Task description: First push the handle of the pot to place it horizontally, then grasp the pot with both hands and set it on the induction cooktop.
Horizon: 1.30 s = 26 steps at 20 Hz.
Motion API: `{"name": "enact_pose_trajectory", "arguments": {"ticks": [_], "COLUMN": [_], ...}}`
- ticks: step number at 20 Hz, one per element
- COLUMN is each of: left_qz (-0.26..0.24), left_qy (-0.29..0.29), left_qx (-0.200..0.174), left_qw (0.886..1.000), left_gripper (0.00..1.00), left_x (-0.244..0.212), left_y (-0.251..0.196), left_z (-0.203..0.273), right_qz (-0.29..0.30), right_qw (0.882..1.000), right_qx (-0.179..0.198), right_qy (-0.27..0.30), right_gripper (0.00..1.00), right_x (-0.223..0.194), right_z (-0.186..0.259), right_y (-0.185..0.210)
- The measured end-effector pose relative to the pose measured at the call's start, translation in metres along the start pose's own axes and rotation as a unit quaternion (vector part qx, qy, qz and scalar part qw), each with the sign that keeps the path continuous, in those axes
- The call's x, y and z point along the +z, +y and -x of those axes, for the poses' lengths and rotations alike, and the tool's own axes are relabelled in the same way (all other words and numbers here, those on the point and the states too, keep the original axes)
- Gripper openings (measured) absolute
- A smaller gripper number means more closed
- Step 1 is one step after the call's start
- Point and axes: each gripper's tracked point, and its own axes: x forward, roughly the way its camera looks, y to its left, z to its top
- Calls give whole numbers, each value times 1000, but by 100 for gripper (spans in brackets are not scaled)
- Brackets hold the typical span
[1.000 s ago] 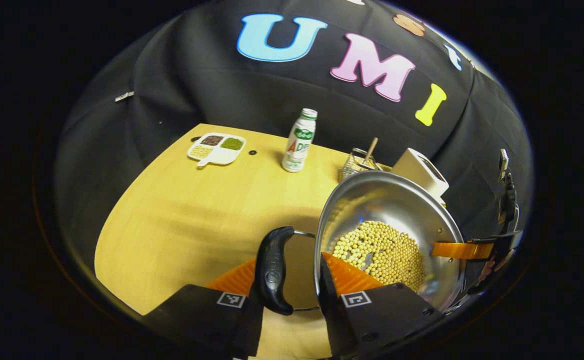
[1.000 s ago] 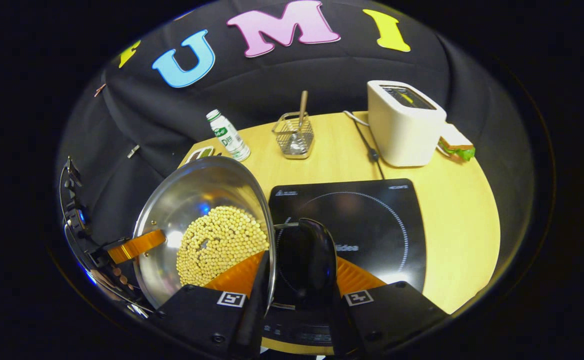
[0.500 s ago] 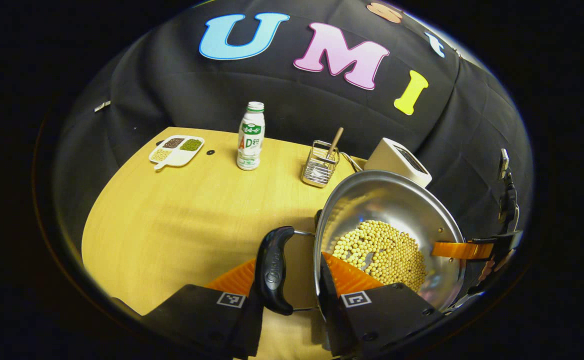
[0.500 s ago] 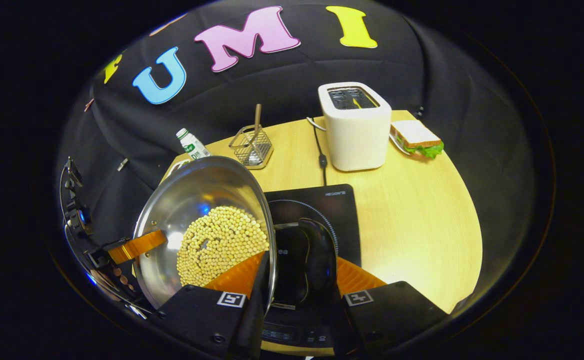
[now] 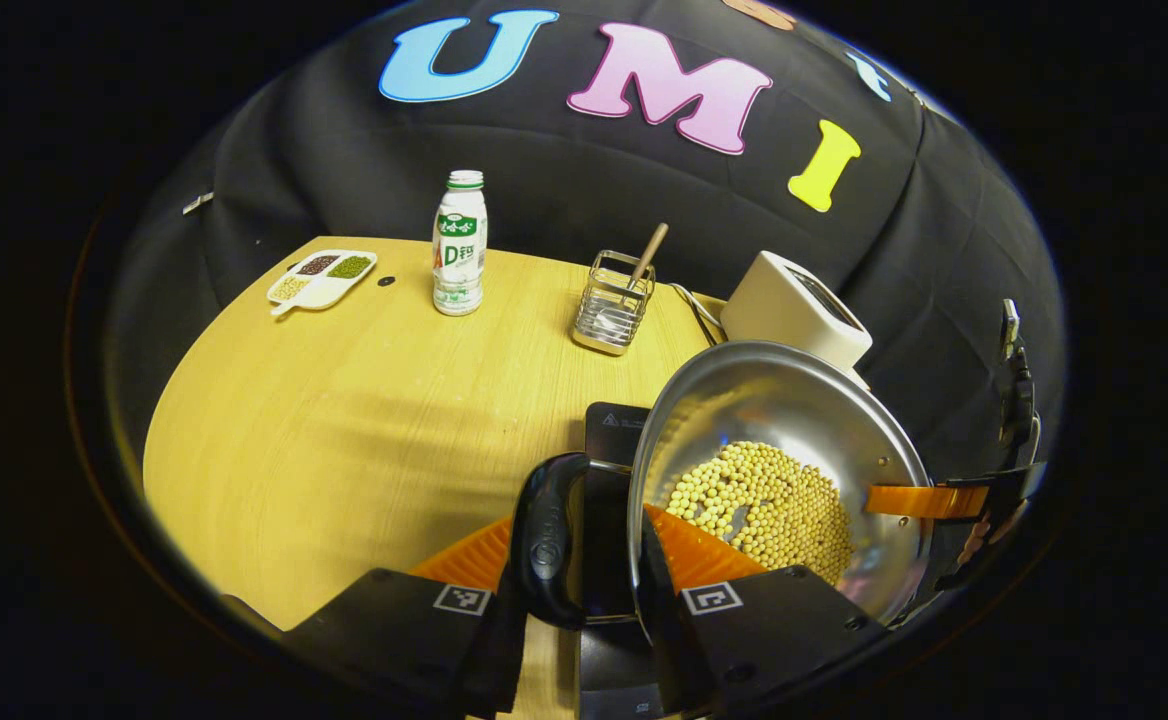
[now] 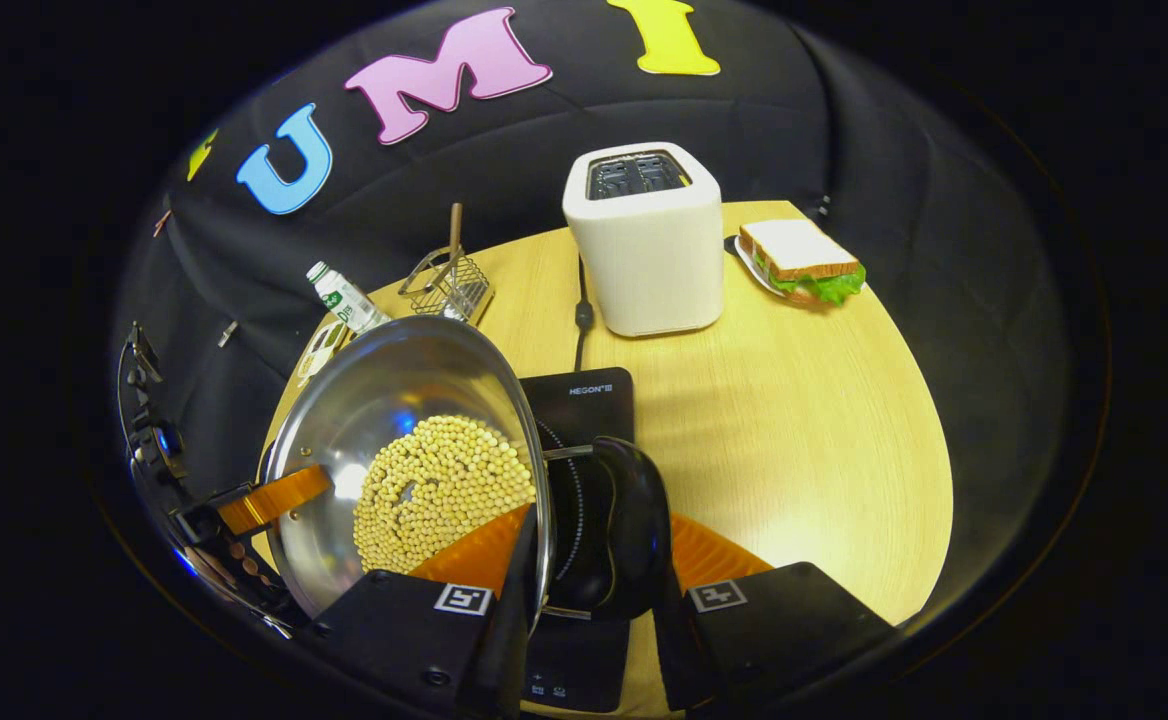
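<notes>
The shiny steel pot [image 5: 784, 420] holding pale round beans [image 5: 759, 505] hangs over the black glass induction cooktop [image 6: 584, 400] near the front edge of the round wooden table [image 5: 344, 420]. The left gripper [image 5: 584, 565] is clamped on the pot's black side handle [image 5: 544, 540] and rim. The right gripper [image 6: 594, 570] is likewise clamped on the opposite black handle [image 6: 634, 540].

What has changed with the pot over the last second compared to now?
The pot, carried by both hand-held grippers, has travelled sideways across the table to above the induction cooktop, which has come under its left handle. The left hand-held gripper and right hand-held gripper stay clamped on the handles; the soybeans lie as before.
</notes>
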Motion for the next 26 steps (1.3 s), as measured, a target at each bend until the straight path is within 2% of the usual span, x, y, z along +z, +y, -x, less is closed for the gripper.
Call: {"name": "enact_pose_trajectory", "arguments": {"ticks": [6, 10, 11, 12, 15, 19, 22, 24, 26], "left_qz": [-11, 14, 11, 6, -18, -13, 0, 10, 10], "left_qy": [11, 5, 7, 11, 17, 37, 48, 49, 59], "left_qx": [8, 3, 4, 8, 25, 23, 23, 28, 43], "left_qw": [1000, 1000, 1000, 1000, 999, 999, 999, 998, 997], "left_gripper": [55, 55, 57, 57, 62, 65, 73, 75, 83], "left_x": [-5, -8, -8, -11, -12, -20, -25, -26, -29], "left_y": [-1, 0, 0, 1, 3, 4, 5, 7, 12], "left_z": [-21, -22, -22, -24, -25, -24, -24, -23, -21], "right_qz": [-12, -13, -16, -19, -13, -34, -50, -54, -60], "right_qw": [1000, 1000, 1000, 1000, 1000, 999, 998, 998, 998], "right_qx": [6, 15, 18, 19, 23, 27, 26, 18, 17], "right_qy": [13, 1, 5, 9, 3, -1, 2, 2, -2], "right_gripper": [56, 56, 52, 56, 58, 58, 58, 64, 70], "right_x": [-3, 3, 2, 0, 0, 0, -3, -4, -5], "right_z": [-18, -20, -20, -20, -19, -19, -19, -17, -13], "right_y": [-13, -11, -11, -11, -11, -10, -11, -13, -10]}}
